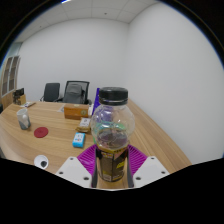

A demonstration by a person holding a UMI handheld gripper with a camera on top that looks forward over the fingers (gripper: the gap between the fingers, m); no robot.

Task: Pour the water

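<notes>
A long light wooden conference table [150, 135] is seen running ahead beneath the gripper [111, 170], with two black office chairs [64, 92] set at its far end. A clear plastic bottle with a black cap and amber liquid low inside [112, 135] is clamped upright between the purple-padded fingers [88, 158]. A small round red object [41, 131] is seen lying on the table to the left.
</notes>
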